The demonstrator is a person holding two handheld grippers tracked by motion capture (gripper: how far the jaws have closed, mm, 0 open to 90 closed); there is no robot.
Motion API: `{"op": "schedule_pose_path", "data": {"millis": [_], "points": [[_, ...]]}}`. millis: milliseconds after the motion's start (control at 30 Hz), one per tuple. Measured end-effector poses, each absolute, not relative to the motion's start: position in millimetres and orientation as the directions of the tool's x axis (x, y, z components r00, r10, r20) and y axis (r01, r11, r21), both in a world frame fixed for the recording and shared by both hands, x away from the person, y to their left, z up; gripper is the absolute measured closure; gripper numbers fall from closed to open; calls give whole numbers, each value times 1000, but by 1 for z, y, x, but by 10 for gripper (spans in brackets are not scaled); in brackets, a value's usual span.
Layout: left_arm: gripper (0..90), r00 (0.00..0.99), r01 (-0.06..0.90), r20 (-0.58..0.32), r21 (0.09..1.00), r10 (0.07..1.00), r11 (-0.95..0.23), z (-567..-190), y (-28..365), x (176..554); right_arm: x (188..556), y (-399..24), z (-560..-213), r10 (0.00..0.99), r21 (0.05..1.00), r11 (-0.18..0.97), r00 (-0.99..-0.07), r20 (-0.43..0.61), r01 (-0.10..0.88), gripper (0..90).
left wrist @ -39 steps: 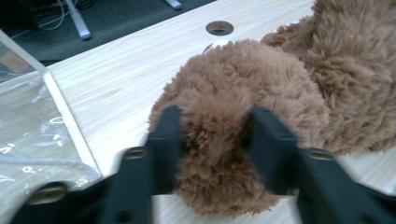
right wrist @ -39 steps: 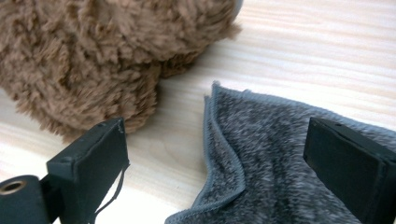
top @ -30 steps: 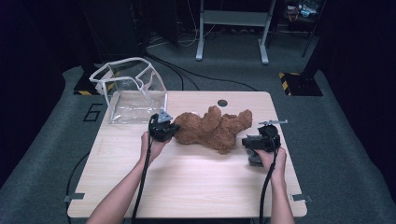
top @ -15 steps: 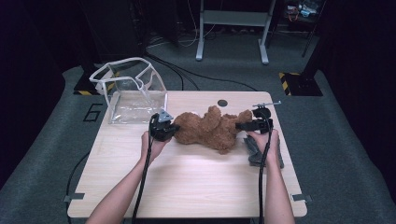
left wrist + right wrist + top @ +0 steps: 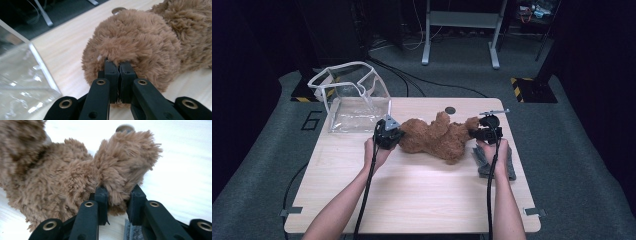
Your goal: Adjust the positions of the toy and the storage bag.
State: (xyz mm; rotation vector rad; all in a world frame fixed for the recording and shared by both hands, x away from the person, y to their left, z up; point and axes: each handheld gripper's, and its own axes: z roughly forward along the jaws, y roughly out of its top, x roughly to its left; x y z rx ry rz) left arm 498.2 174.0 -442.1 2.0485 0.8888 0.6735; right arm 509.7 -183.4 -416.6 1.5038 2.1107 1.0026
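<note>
Brown plush bear (image 5: 438, 137) lies lengthwise, nine to three o'clock, on the counter (image 5: 412, 195); left gripper (image 5: 388, 134) clamps one end, right gripper (image 5: 484, 131) has just been closing on a limb.

Bright lit table (image 5: 412, 185), dark surroundings (gripper views softly blurred)

— What sort of place is this?
— A lab or recording studio, by the look of it. A plain light-wood table (image 5: 412, 190) stands on grey carpet, with black drapes around it.
— Anything else?
— Beyond the table's far edge stands a grey metal equipment frame (image 5: 460, 31), with cables (image 5: 422, 82) running across the floor. Yellow-black hazard tape (image 5: 518, 82) lies off the table's far right corner, and a "6" (image 5: 311, 120) marks the floor to its left.
</note>
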Motion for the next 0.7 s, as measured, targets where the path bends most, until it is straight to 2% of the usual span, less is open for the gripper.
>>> {"op": "schedule_pose_path", "data": {"millis": [367, 700], "points": [[880, 604, 323, 217, 813, 767, -484, -421, 162, 526, 480, -184, -399, 936, 791, 179, -350, 48, 585, 751], [880, 575, 366, 204, 802, 792, -473, -422, 158, 554, 463, -170, -386, 930, 821, 200, -366, 12, 535, 755]]}}
